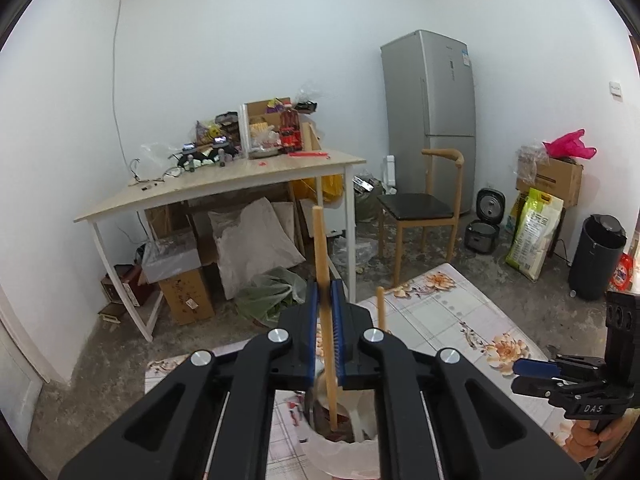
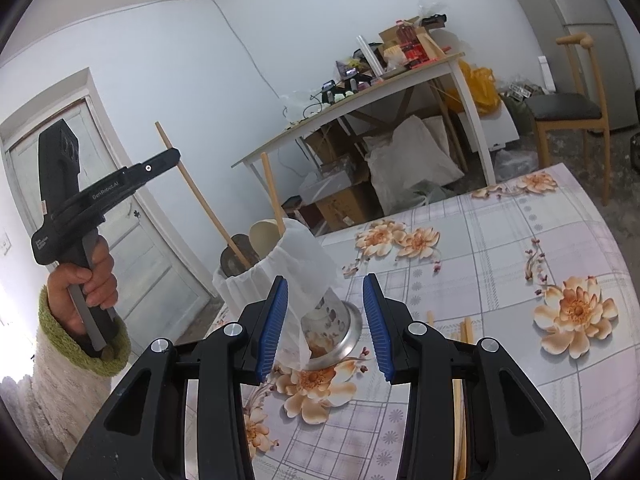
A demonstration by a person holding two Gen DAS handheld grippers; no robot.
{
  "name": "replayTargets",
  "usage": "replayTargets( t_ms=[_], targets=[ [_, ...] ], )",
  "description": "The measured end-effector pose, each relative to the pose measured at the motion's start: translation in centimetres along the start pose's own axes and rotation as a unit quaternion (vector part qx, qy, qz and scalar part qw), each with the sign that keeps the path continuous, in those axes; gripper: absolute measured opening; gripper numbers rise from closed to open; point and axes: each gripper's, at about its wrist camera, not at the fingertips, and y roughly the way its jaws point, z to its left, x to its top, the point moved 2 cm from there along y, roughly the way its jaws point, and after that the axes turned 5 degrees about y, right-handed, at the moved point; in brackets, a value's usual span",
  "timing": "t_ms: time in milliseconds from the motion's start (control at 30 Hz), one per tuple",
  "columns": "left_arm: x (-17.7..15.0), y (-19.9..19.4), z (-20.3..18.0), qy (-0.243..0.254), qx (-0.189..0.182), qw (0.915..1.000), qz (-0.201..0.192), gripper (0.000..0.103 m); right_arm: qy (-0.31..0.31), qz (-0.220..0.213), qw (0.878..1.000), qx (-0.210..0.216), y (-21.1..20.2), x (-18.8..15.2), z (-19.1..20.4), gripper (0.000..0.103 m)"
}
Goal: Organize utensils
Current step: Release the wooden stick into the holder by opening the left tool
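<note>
My left gripper (image 1: 325, 320) is shut on the wooden handle of a dark spoon (image 1: 323, 280), whose bowl sits inside the utensil holder (image 1: 344, 440) below. In the right wrist view the left gripper (image 2: 172, 158) holds that handle (image 2: 200, 200) above the holder (image 2: 280, 276), a metal cup lined with a white bag. A second wooden-handled spoon (image 2: 272, 196) stands in it with a pale bowl. My right gripper (image 2: 325, 324) is open, its blue pads on either side of the holder's base without touching. Wooden chopsticks (image 2: 464, 330) lie on the floral tablecloth (image 2: 480, 280) behind the right finger.
A cluttered wooden desk (image 1: 240, 180) stands beyond the table, with boxes and bags under it. A chair (image 1: 420, 208), a fridge (image 1: 432, 92), a rice cooker (image 1: 484, 224) and a black bin (image 1: 596, 256) stand to the right. A door (image 2: 120, 220) is on the left.
</note>
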Motion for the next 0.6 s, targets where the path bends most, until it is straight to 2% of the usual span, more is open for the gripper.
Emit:
replayTargets(
  t_ms=[67,300,600],
  targets=[
    [-0.6,0.8,-0.3,0.000,-0.003,0.9999,0.011,0.006,0.005,0.000,1.000,0.002,0.1,0.1,-0.1,0.038],
    [-0.7,0.7,0.5,-0.016,0.002,0.9998,0.009,0.007,0.005,0.003,1.000,0.001,0.1,-0.1,-0.3,0.038],
    [1.6,-3.0,2.3,-0.065,-0.043,0.9957,-0.049,0.006,0.013,0.004,1.000,0.007,-0.2,-0.3,-0.3,0.040]
  ],
)
